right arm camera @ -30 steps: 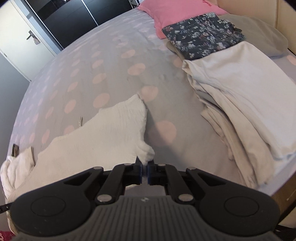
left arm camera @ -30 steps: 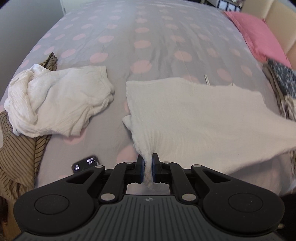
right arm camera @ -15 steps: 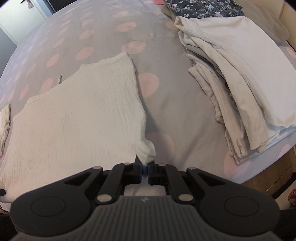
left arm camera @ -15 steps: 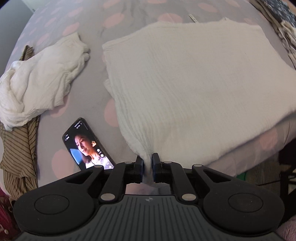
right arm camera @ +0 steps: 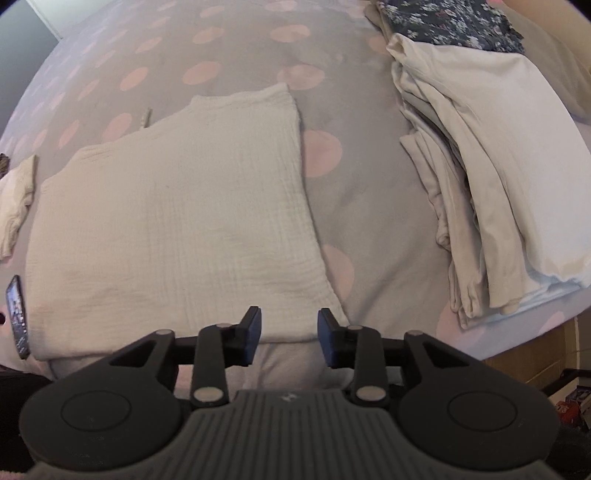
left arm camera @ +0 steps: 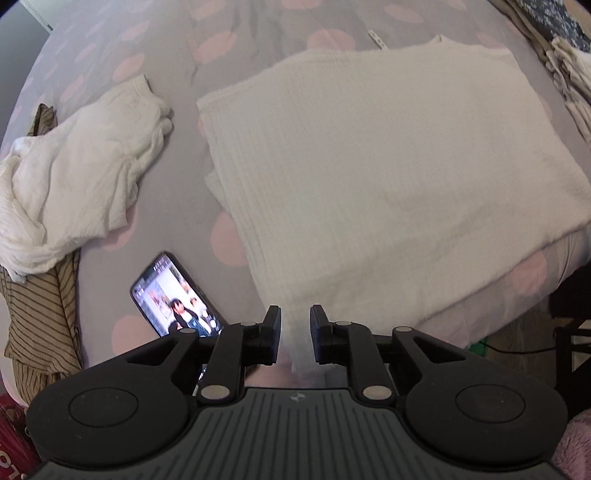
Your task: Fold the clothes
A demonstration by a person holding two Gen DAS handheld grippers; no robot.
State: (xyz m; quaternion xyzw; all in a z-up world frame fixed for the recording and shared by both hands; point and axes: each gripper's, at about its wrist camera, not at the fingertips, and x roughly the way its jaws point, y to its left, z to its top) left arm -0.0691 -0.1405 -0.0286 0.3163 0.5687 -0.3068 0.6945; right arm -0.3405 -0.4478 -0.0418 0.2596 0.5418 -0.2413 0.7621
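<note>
Here the cream garment (left arm camera: 376,162) is spread flat along the near edge of the bed (left arm camera: 258,48), its near hem draped over that edge. The left gripper (left arm camera: 294,334) is held at the garment's near left corner with jaws parted; a fold of cloth lies between them, ungripped. The right gripper (right arm camera: 289,336) is held at the near right corner, jaws wide apart, nothing held. A lit phone (left arm camera: 175,295) is seen just beside the garment's left side at the near edge. Farther left, a crumpled white garment (left arm camera: 77,177) is laid partly over a striped brown cloth (left arm camera: 40,325). Toward the bed's right edge, a pile of folded pale clothes (right arm camera: 495,177) is kept apart from the garment, with a dark floral piece (right arm camera: 450,22) behind it.
</note>
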